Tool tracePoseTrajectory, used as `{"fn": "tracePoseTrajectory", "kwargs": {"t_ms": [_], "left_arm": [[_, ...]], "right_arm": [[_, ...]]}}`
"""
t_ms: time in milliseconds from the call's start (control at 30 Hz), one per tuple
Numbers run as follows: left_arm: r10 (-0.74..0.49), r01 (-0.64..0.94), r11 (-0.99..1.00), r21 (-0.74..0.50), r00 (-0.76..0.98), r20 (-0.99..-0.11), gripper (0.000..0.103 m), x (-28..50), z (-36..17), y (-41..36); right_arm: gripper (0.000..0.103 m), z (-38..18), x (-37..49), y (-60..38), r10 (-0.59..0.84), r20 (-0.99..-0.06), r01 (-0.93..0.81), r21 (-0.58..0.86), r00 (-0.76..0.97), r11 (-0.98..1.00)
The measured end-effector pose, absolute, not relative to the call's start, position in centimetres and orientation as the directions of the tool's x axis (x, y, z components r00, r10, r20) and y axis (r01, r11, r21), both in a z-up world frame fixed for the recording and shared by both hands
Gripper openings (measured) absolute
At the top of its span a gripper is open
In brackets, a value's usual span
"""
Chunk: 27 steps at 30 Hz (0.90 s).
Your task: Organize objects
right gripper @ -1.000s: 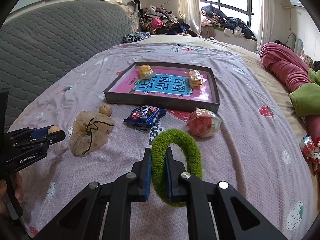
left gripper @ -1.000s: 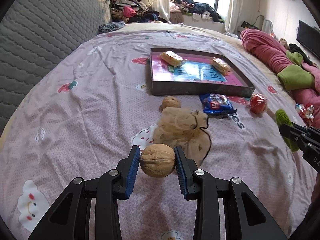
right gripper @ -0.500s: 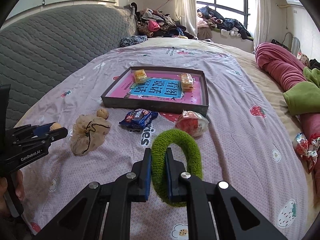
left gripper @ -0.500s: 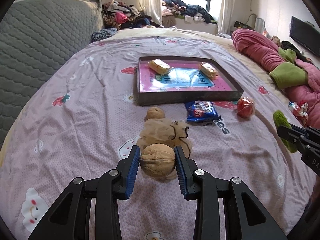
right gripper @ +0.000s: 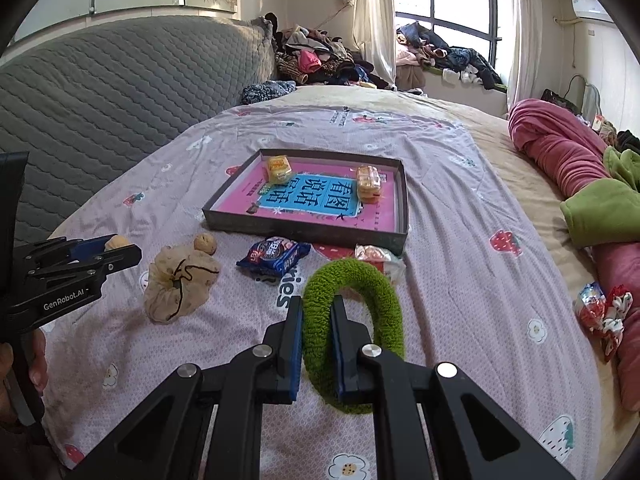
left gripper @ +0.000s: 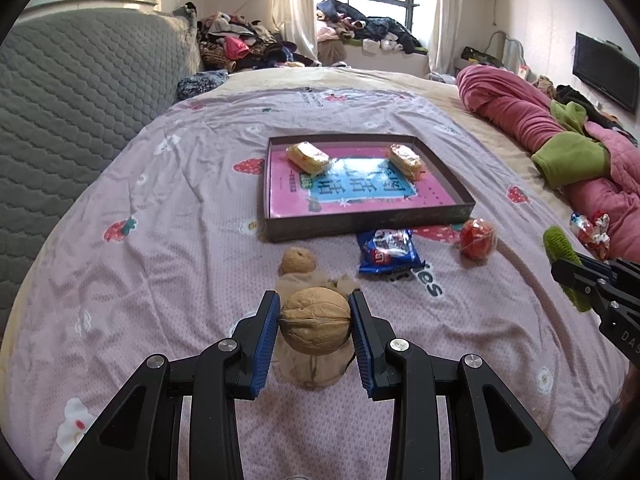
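Both grippers have lifted clear of the bedspread (left gripper: 168, 216); left gripper (left gripper: 315, 322) pinches a walnut (left gripper: 315, 321), right gripper (right gripper: 316, 340) clamps a green scrunchie (right gripper: 356, 292); the carry likely ends over the tray (left gripper: 368, 226) at 12 o'clock, each then released inside.

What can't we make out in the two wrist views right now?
- Beige drawstring pouch, left wrist view: mostly hidden behind the held walnut and left gripper.
- Red-wrapped snack, right wrist view: partly covered by the green scrunchie in the right gripper.
- Right gripper, left wrist view: cut off by the frame edge.
- Blue snack packet: label too small to read.
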State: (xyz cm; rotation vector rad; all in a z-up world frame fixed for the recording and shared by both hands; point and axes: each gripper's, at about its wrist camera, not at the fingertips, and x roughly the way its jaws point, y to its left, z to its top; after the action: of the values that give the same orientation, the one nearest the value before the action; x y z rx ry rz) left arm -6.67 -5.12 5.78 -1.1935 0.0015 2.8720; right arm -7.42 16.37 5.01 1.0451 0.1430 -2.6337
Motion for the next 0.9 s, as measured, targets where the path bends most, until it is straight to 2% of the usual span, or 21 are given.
{"fn": "tracePoseTrajectory", "kwargs": {"t_ms": [900], "left_arm": [[0.02,-0.041,-0.999,0.018,-0.766,-0.642,0.036,-9.2,12.5,-4.5]], "right_arm": [[0.013,9.9,-8.9,16.5,-0.246,-0.618,0.318,-0.008,-0.747,-0.948]]}}
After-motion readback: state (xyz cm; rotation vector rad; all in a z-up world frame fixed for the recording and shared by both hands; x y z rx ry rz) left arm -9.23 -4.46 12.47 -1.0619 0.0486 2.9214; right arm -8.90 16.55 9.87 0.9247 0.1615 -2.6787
